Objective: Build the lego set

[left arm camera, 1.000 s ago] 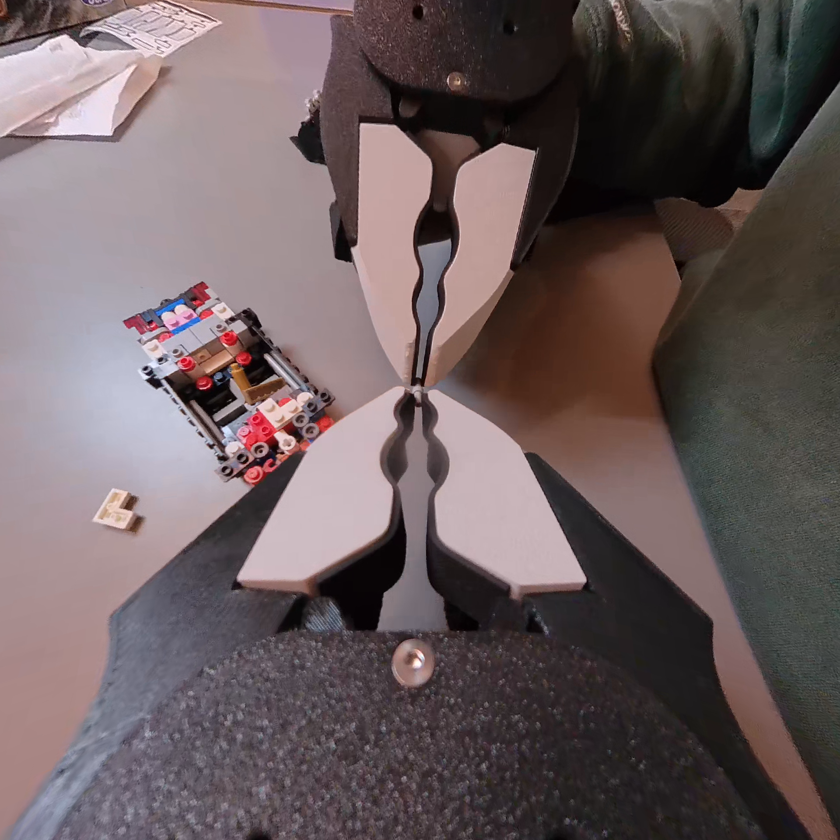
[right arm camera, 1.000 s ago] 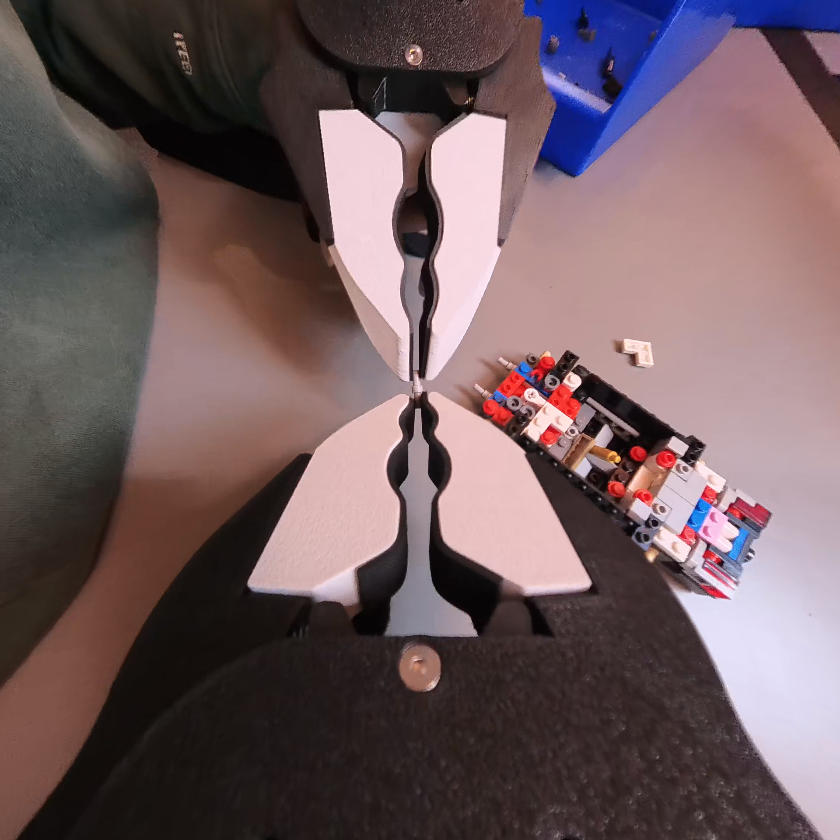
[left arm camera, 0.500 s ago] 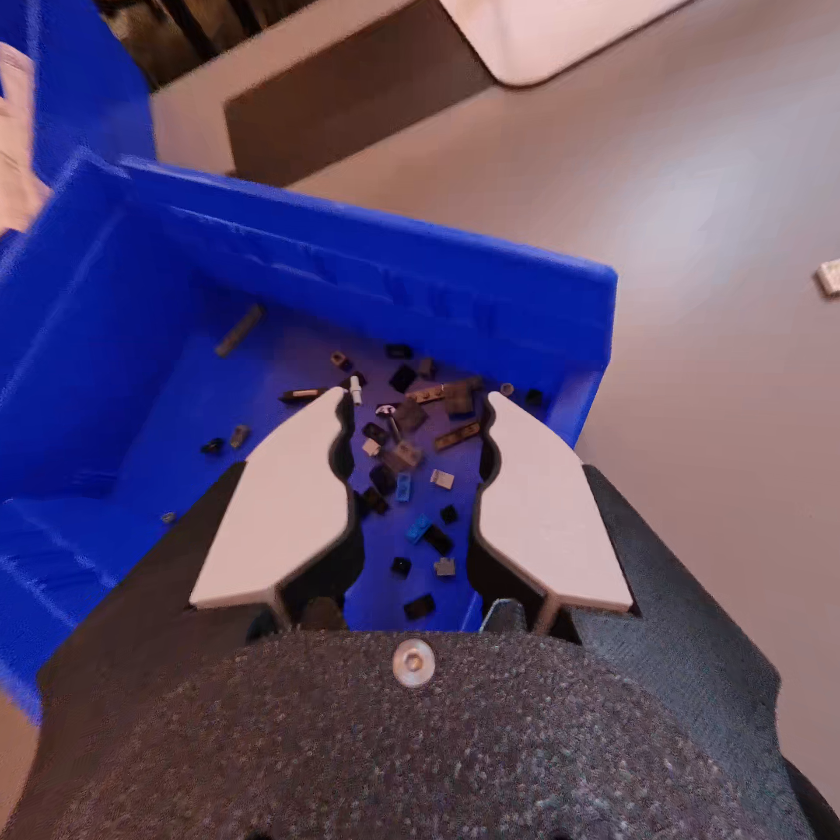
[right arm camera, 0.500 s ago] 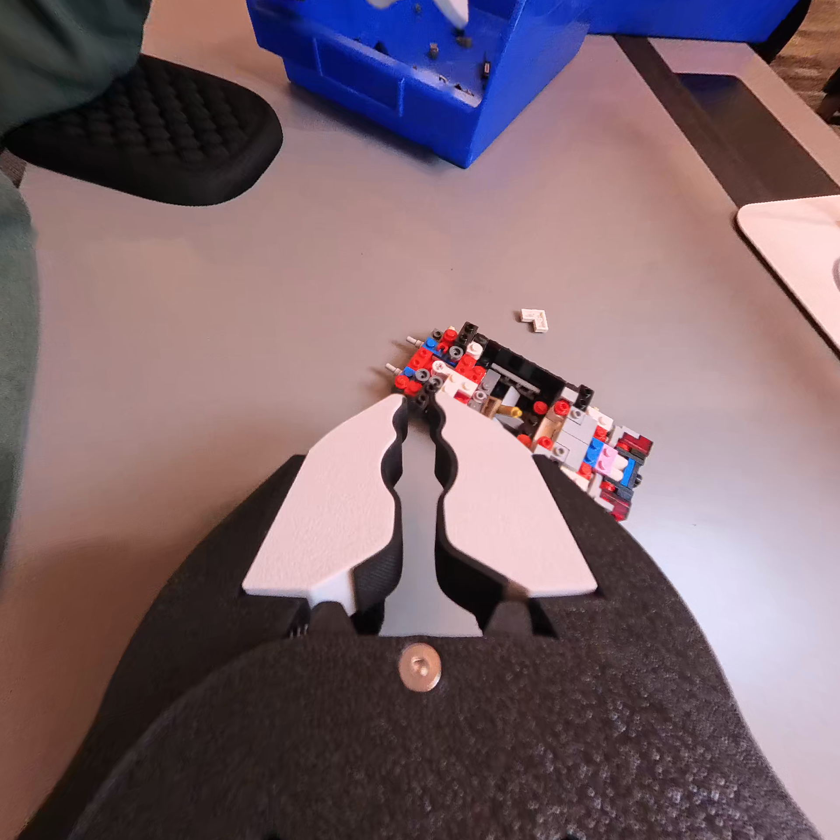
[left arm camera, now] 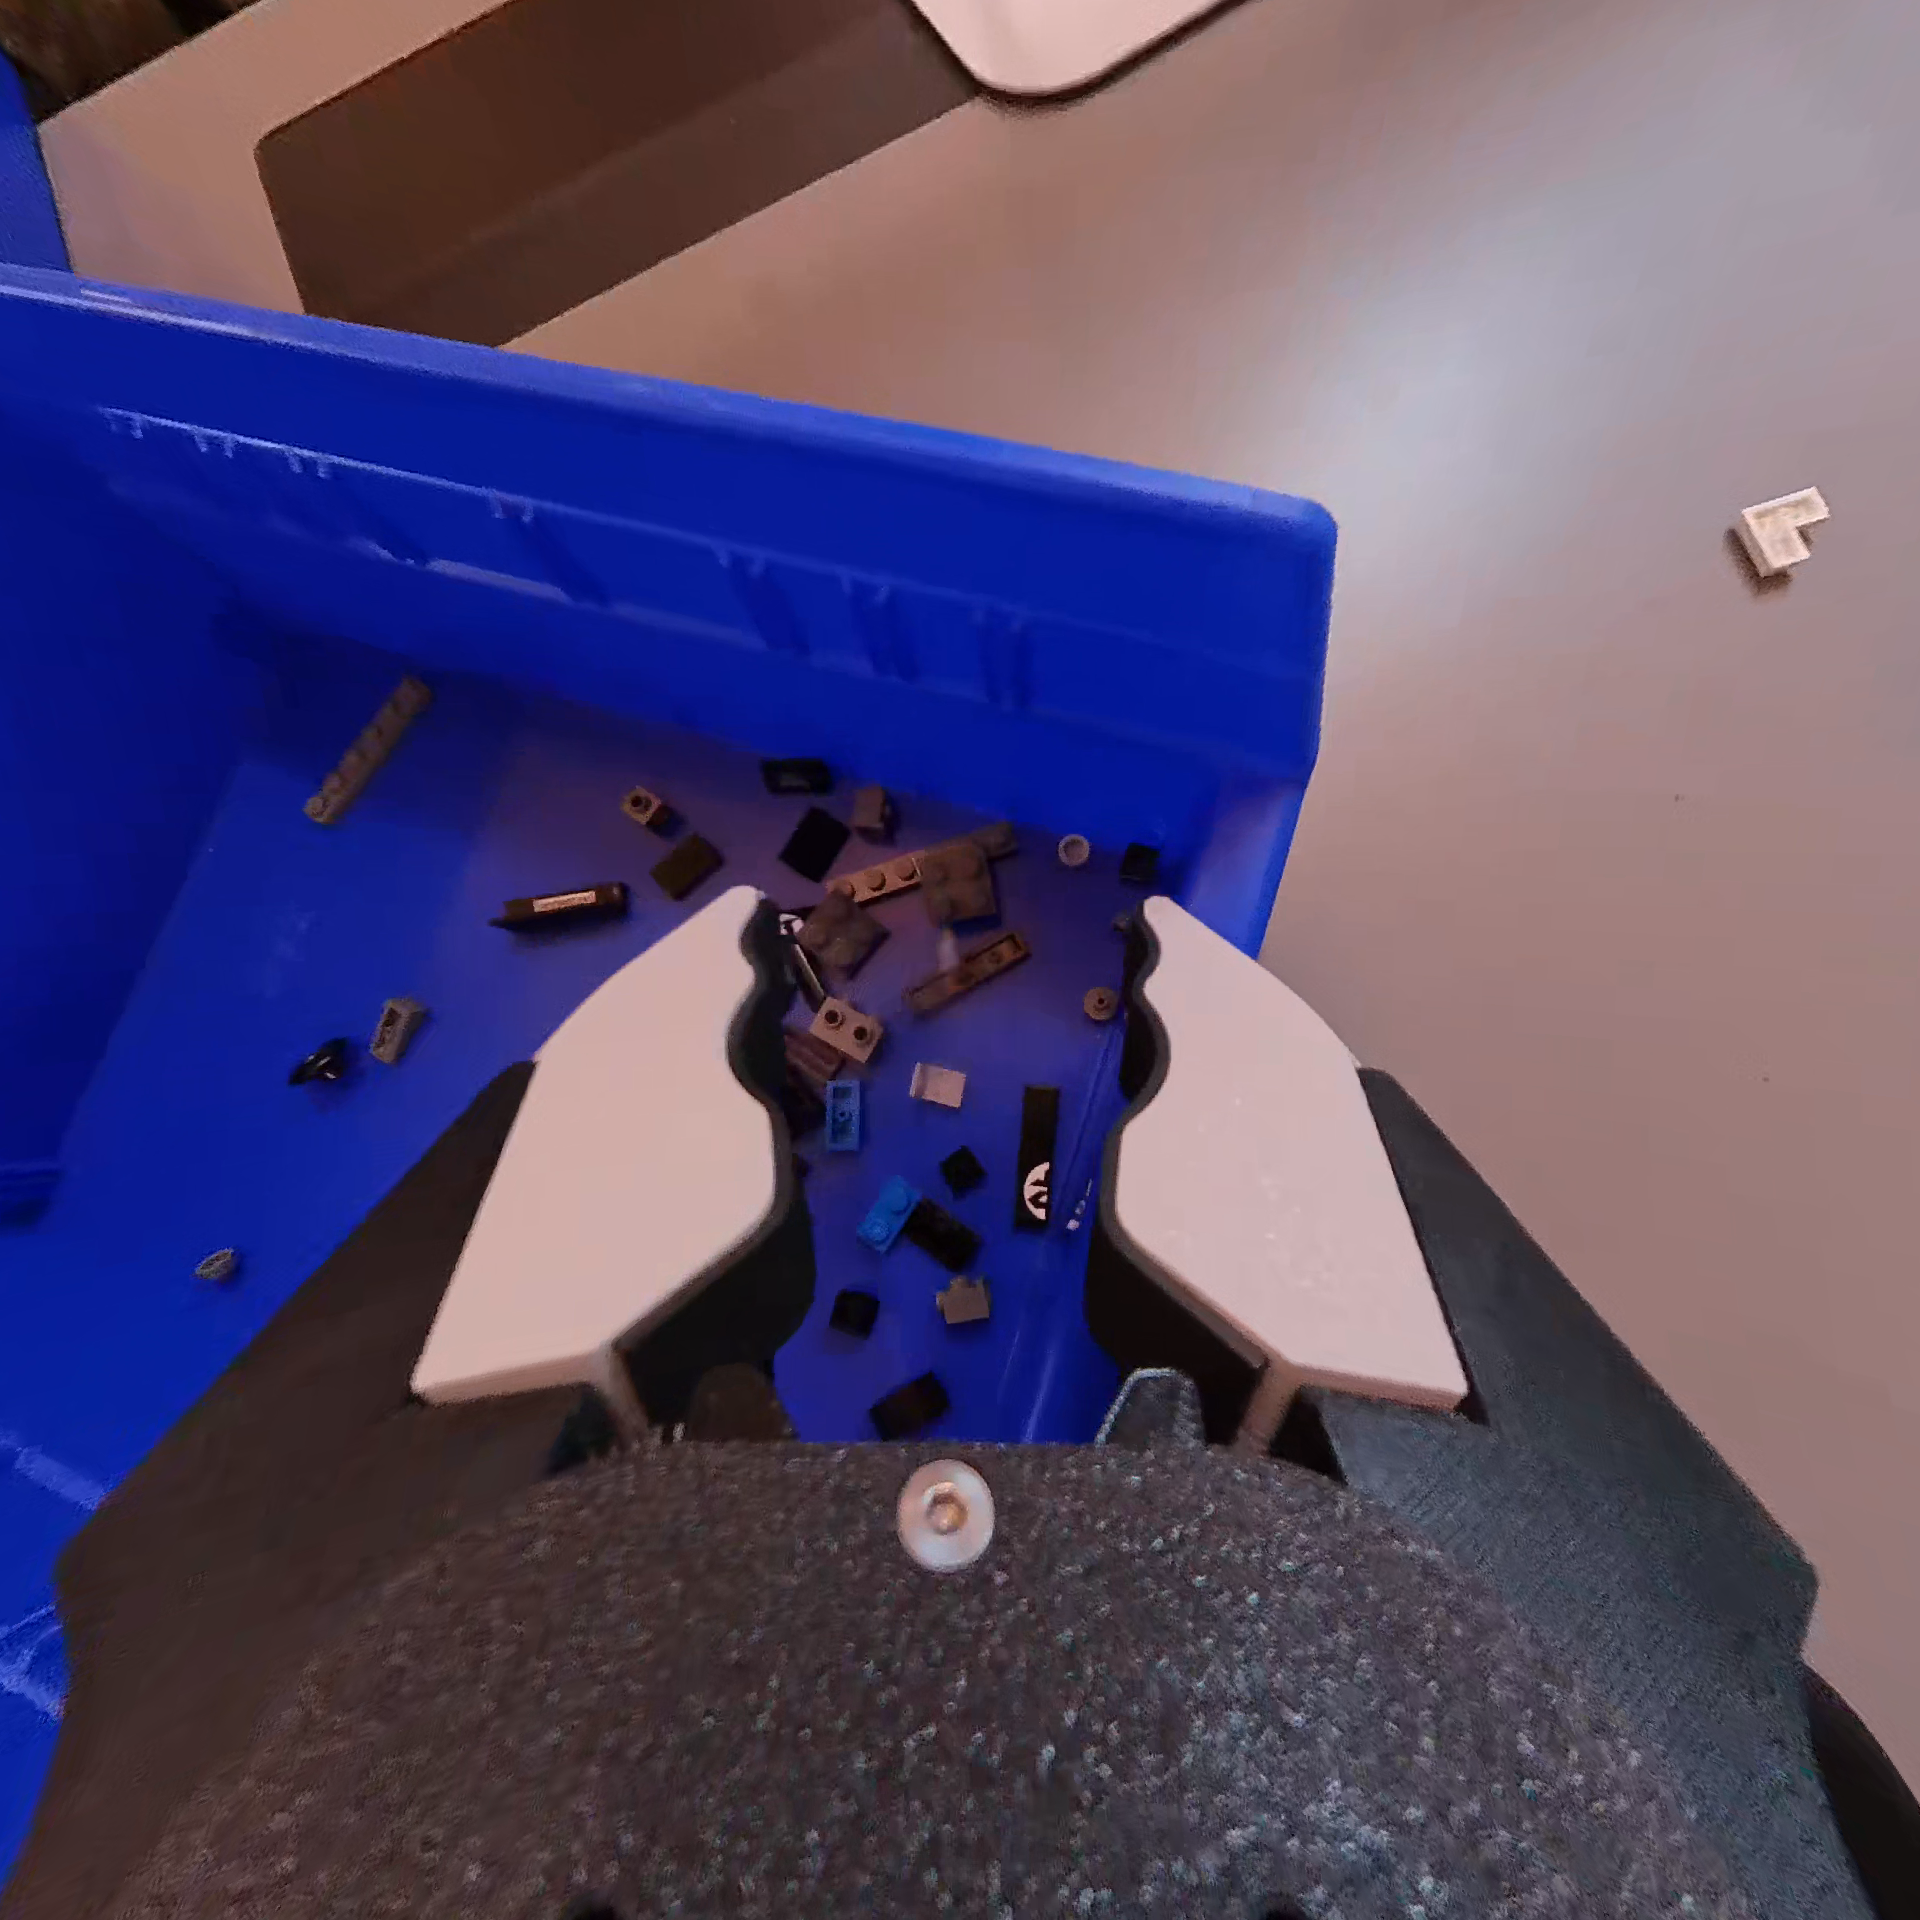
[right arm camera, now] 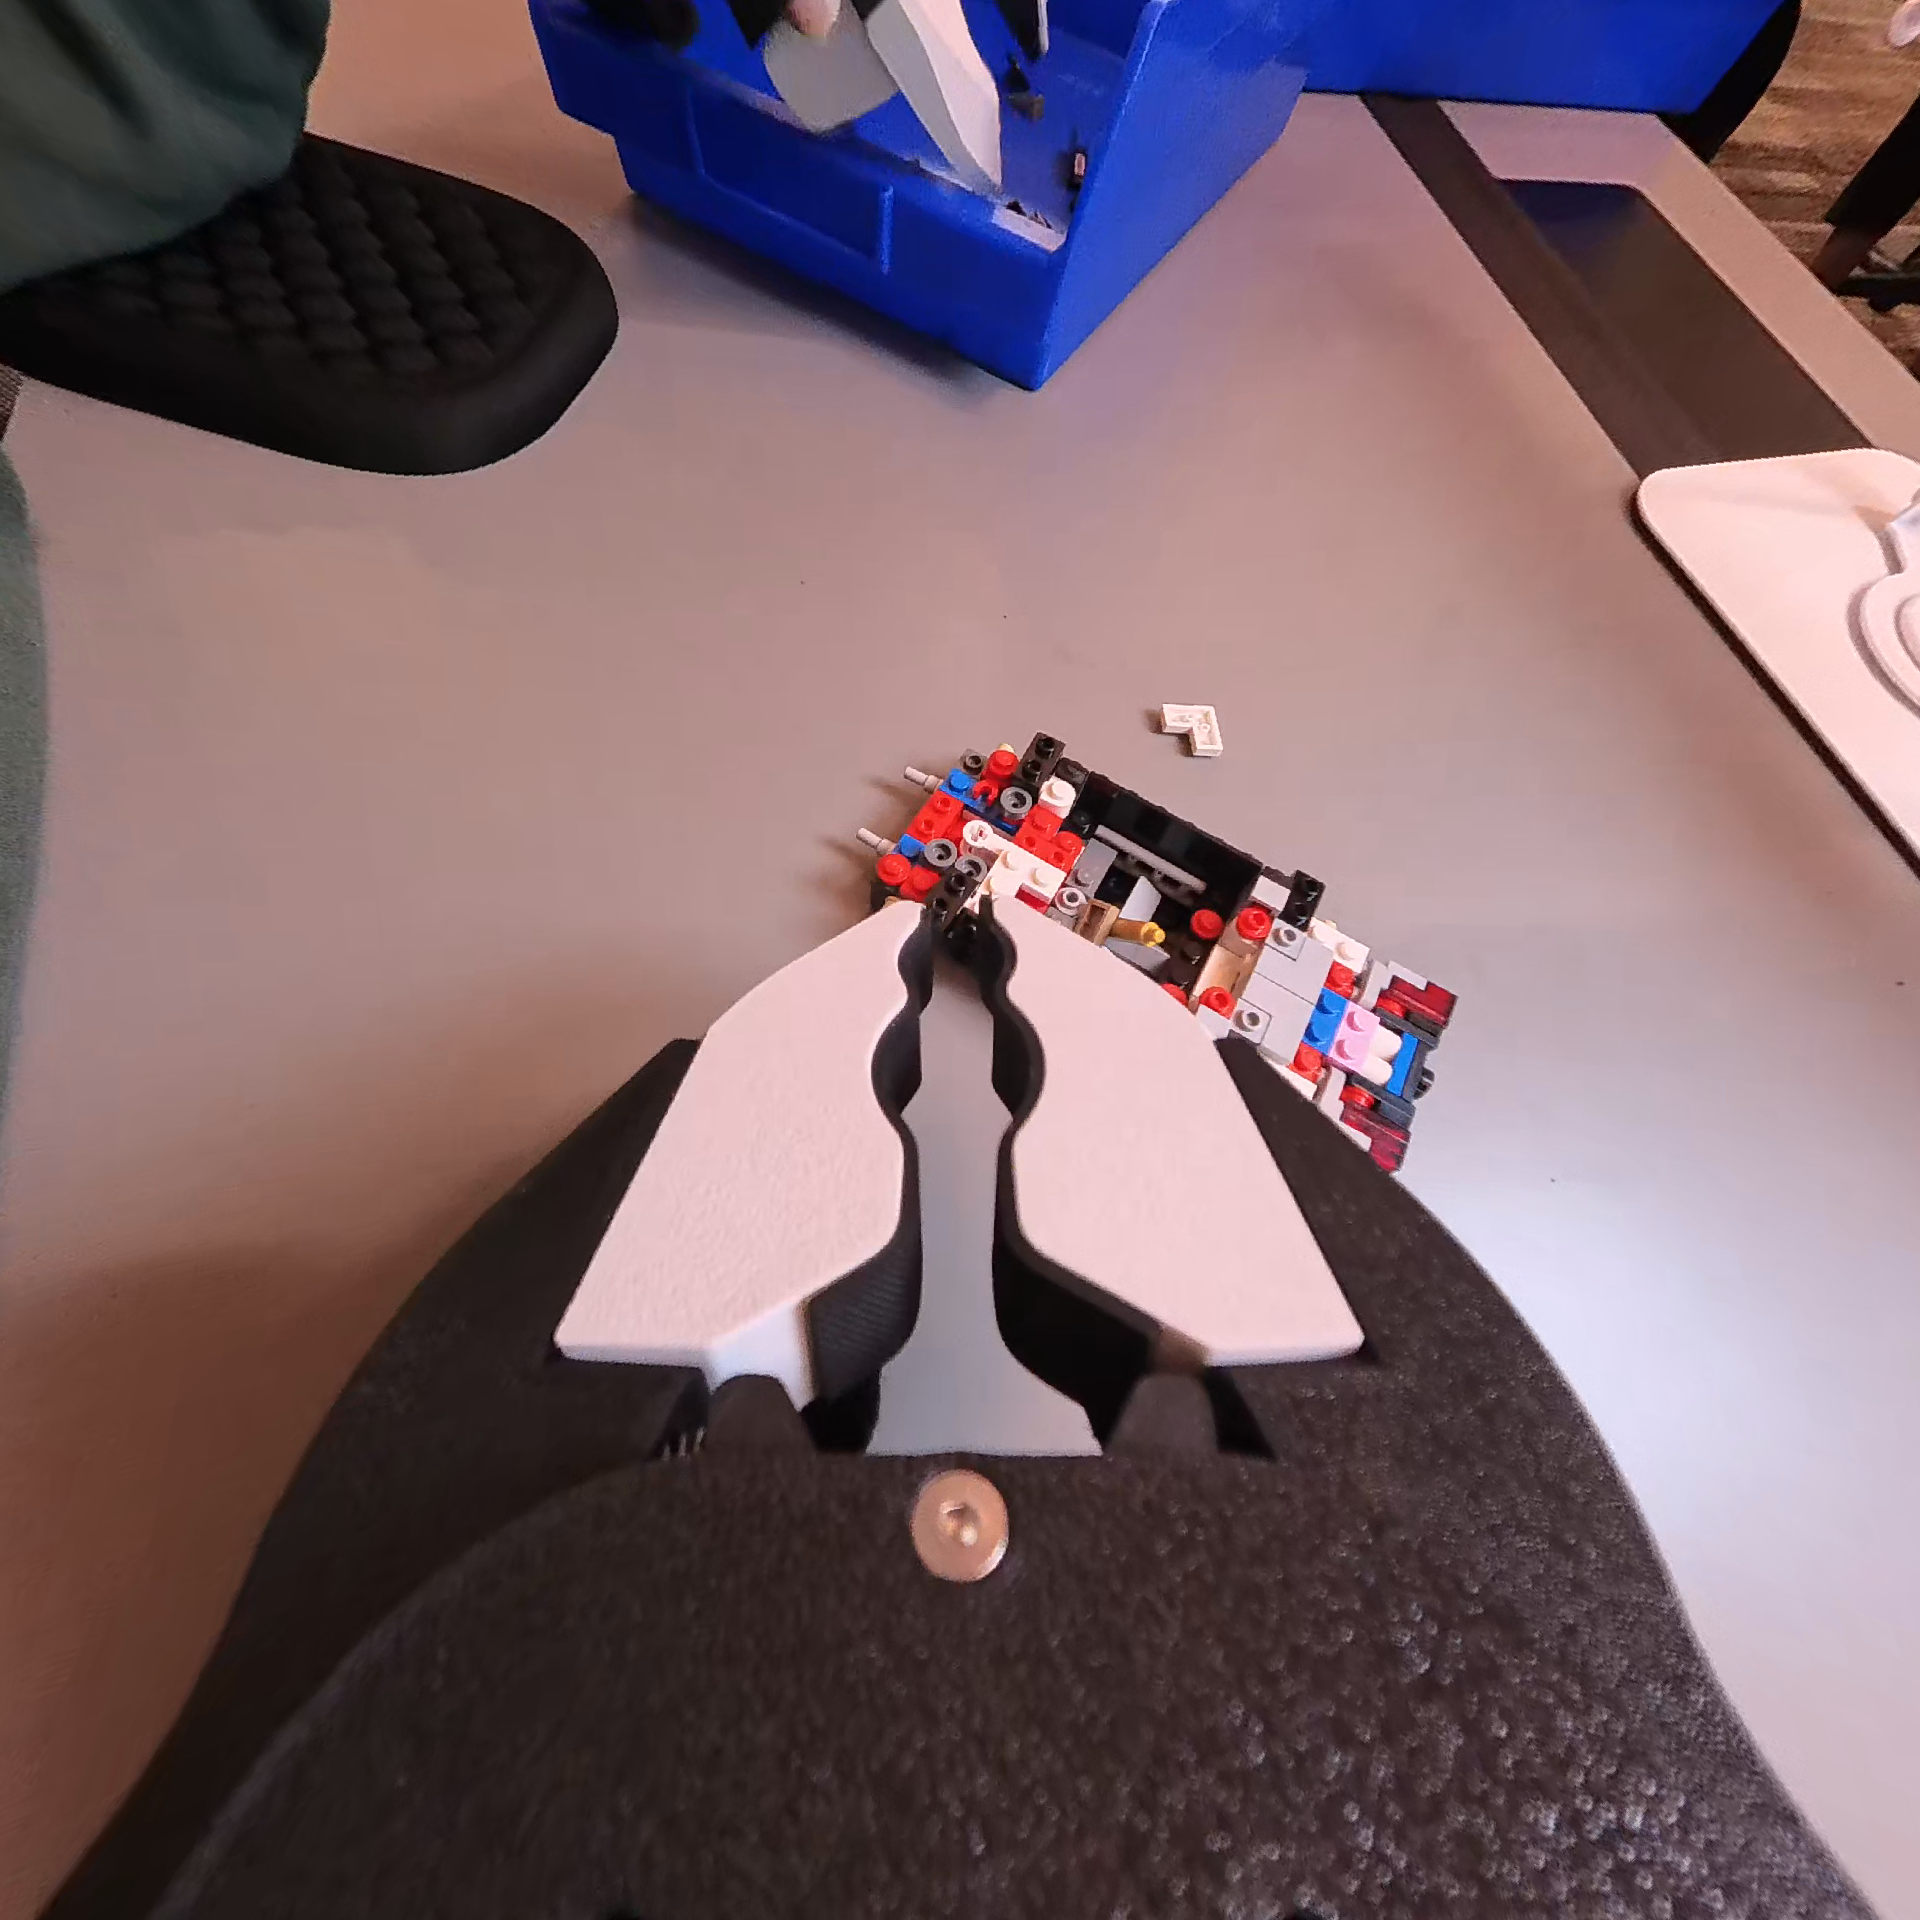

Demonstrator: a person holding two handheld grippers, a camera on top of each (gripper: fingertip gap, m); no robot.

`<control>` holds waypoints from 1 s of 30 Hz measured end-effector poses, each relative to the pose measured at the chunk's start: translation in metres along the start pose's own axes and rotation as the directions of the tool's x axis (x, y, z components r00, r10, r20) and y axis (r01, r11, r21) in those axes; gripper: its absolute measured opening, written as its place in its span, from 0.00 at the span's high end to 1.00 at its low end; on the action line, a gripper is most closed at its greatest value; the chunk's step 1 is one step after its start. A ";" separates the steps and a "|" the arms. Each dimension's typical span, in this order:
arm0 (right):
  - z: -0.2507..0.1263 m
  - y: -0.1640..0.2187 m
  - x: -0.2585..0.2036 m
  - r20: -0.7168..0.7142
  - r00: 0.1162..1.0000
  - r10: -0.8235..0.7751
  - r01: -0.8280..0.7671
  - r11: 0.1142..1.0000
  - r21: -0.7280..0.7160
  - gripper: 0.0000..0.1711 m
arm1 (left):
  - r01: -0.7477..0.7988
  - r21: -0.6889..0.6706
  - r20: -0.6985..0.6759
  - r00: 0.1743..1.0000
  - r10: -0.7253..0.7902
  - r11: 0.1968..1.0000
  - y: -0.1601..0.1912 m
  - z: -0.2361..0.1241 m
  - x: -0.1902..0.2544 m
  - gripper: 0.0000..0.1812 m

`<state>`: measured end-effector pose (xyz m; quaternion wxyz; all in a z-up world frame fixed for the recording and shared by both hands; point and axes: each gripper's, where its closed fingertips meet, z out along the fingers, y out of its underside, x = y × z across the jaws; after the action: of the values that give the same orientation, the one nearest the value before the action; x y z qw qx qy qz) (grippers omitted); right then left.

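My left gripper (left arm camera: 951,914) is open and empty, low inside the blue bin (left arm camera: 727,499), over several small loose black, grey and blue lego pieces (left arm camera: 914,1049). Its white fingers (right arm camera: 940,94) also show in the bin (right arm camera: 1132,208) in the right wrist view. The part-built multicoloured lego model (right arm camera: 1164,894) lies flat on the grey table. My right gripper (right arm camera: 954,916) is nearly closed, its tips pinching the black corner brick at the model's near left end. A white L-shaped piece (right arm camera: 1193,729) lies loose just behind the model; it also shows in the left wrist view (left arm camera: 1779,528).
A black dimpled pad (right arm camera: 312,312) lies at the far left beside a green sleeve (right arm camera: 135,104). A white board (right arm camera: 1787,582) sits at the right edge beyond a dark gap in the table (right arm camera: 1621,270). My right fingertips sit around 30 centimetres from my left ones. The white L-shaped piece (right arm camera: 1193,729) lies around 12 centimetres away from my right fingertips. Seen from the left wrist view (left arm camera: 1753,538) as well.
The grippers were tip to tip on a tiny grey piece. The left one has swung away into the blue bin and opened. The right one has dropped to the model's corner.
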<state>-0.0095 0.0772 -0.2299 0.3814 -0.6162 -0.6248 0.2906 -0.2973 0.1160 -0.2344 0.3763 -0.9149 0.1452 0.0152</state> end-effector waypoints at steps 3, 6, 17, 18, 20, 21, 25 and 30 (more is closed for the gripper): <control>-0.001 0.000 0.001 -0.004 1.000 0.003 -0.003 1.000 0.002 0.96 | 0.011 0.050 -0.005 1.000 -0.011 0.999 -0.007 -0.004 -0.001 0.66; -0.001 -0.001 0.003 -0.017 1.000 0.000 0.000 1.000 0.007 0.96 | -0.019 0.201 -0.018 1.000 0.023 0.979 -0.031 -0.016 0.006 0.74; -0.011 -0.010 0.026 -0.148 0.988 0.037 -0.029 0.998 0.059 0.95 | -0.101 0.469 -0.404 0.859 0.315 0.878 -0.067 -0.005 0.158 0.99; -0.010 -0.011 0.026 -0.153 0.987 0.040 -0.031 0.998 0.063 0.95 | -0.136 0.450 -0.404 0.851 0.336 0.883 -0.064 0.005 0.169 0.96; -0.009 -0.013 0.025 -0.155 0.987 0.046 -0.034 0.997 0.074 0.95 | -0.183 0.373 -0.416 0.844 0.340 0.910 -0.055 0.025 0.185 0.91; -0.007 -0.014 0.023 -0.154 0.987 0.042 -0.031 0.997 0.077 0.95 | -0.200 0.348 -0.420 0.840 0.343 0.916 -0.053 0.034 0.190 0.89; -0.004 -0.011 0.021 -0.149 0.988 0.029 -0.019 0.998 0.065 0.95 | -0.292 0.270 -0.384 0.841 0.380 0.918 -0.055 0.063 0.191 0.86; -0.006 -0.010 0.023 -0.150 0.988 0.039 -0.028 0.997 0.072 0.96 | -0.291 0.169 -0.461 0.821 0.337 0.942 -0.053 0.081 0.196 0.81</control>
<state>-0.0083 0.0989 -0.2156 0.4442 -0.6331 -0.5731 0.2710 -0.0884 0.1583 -0.2828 0.3615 -0.8348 0.3836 -0.1587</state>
